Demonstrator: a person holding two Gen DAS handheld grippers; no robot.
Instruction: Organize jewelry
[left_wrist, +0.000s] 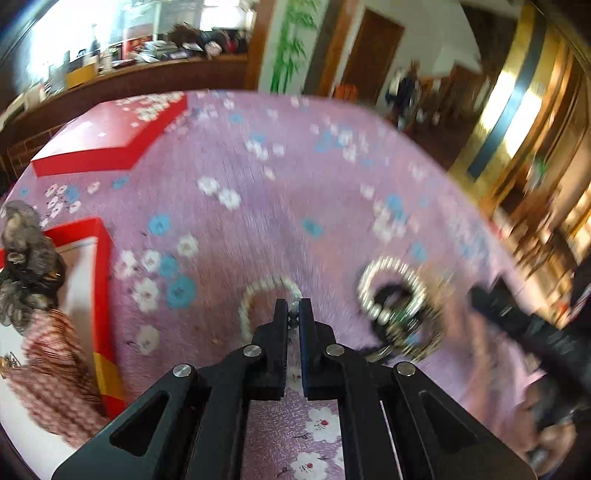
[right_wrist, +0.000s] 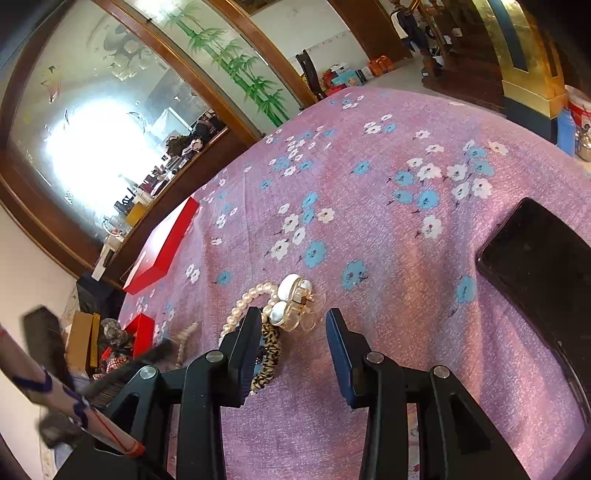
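Note:
My left gripper is shut on a pale bead bracelet that lies in a loop on the pink floral cloth; a few beads show between the fingertips. To its right lies a blurred heap: a pearl ring over dark hair ties. In the right wrist view the same heap sits at my open right gripper: a pearl bracelet, a pearl-topped clear hair clip and a leopard scrunchie beside the left finger. Nothing is pressed between its pads.
A red box lid lies at the far left of the cloth. An open red box at the left edge holds scrunchies and hair pieces. A black flat device lies at the right. A person's sleeve and hand are at the right.

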